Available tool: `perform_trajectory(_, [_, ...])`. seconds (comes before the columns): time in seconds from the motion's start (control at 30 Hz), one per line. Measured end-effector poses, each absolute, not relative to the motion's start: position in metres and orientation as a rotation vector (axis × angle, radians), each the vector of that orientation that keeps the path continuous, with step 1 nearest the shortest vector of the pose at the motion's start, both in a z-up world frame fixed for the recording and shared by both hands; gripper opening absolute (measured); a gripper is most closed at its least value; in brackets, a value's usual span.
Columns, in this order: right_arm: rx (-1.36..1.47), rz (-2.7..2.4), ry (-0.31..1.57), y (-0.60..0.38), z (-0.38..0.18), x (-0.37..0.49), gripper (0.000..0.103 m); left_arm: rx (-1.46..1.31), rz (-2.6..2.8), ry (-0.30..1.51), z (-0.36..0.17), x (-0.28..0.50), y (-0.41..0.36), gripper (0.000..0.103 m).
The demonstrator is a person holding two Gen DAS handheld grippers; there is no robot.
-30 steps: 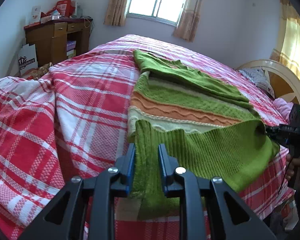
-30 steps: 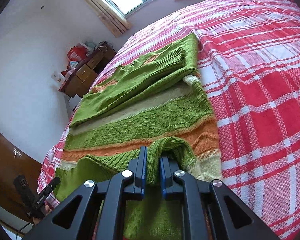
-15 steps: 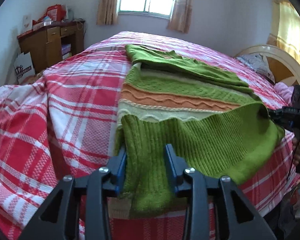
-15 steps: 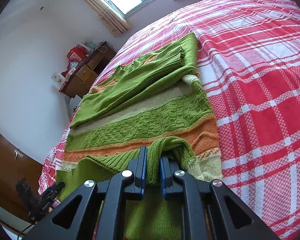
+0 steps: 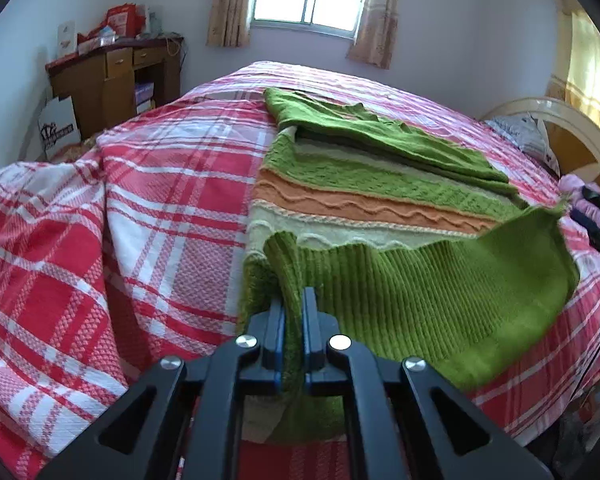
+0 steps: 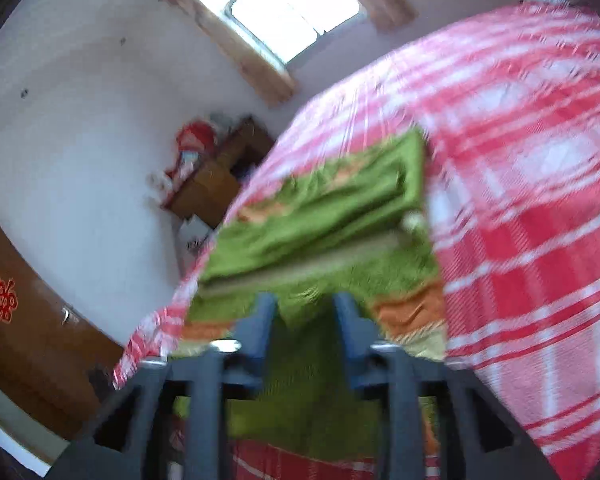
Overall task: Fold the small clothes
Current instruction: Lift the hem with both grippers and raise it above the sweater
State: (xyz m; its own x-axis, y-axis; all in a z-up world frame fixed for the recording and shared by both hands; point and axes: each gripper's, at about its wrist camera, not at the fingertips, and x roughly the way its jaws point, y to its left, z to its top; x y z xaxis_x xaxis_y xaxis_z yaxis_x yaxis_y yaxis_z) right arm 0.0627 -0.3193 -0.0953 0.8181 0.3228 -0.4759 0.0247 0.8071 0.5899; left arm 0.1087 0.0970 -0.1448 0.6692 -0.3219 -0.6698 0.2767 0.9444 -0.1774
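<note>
The sweater (image 5: 380,208) sprawls across the bed (image 5: 160,200), soft, floppy, light knit, best pinched at hem corners: left gripper (image 5: 293,312) is clamped on one, right gripper (image 6: 304,312) just sprang open around it.

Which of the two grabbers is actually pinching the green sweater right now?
The left gripper: its jaws are shut on the sweater hem. The right gripper has just been opening, its jaws apart around the knit.
</note>
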Motion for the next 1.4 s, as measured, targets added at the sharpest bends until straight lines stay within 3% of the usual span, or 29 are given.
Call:
perform_trajectory(0.2, [0.424,0.146,0.658,-0.309,-0.092,0.069,0.071,-0.091,-0.345,0.776,-0.144,0.11,0.1,0.009])
perform_trajectory(0.43, [0.057,0.146,0.809,-0.256,-0.126,0.115,0.071,-0.095,-0.381,0.774,-0.144,0.109,0.094,0.03])
perform_trajectory(0.53, [0.055,0.163,0.885,-0.251,-0.151,0.135,0.07,-0.054,-0.37,0.765,-0.145,0.108,0.088,0.029])
perform_trajectory(0.57, [0.016,0.145,0.875,-0.247,-0.153,0.134,0.06,-0.038,-0.364,0.762,-0.145,0.108,0.086,0.025])
perform_trajectory(0.6, [-0.021,0.133,0.856,-0.242,-0.152,0.13,0.045,-0.019,-0.359,0.758,-0.144,0.107,0.085,0.012])
perform_trajectory(0.7, [-0.011,0.116,0.847,-0.242,-0.144,0.12,0.008,-0.047,-0.367,0.763,-0.14,0.107,0.089,0.008])
perform_trajectory(0.73, [0.014,0.12,0.835,-0.245,-0.139,0.113,0.006,-0.063,-0.37,0.761,-0.139,0.108,0.091,0.008])
perform_trajectory(1.0, [0.109,0.024,0.648,-0.258,-0.085,0.063,0.006,-0.105,-0.333,0.658,-0.1,0.114,0.09,0.005])
perform_trajectory(1.4, [0.071,-0.091,0.531,-0.25,-0.053,0.083,0.006,-0.057,-0.253,0.621,-0.079,0.159,0.066,0.005])
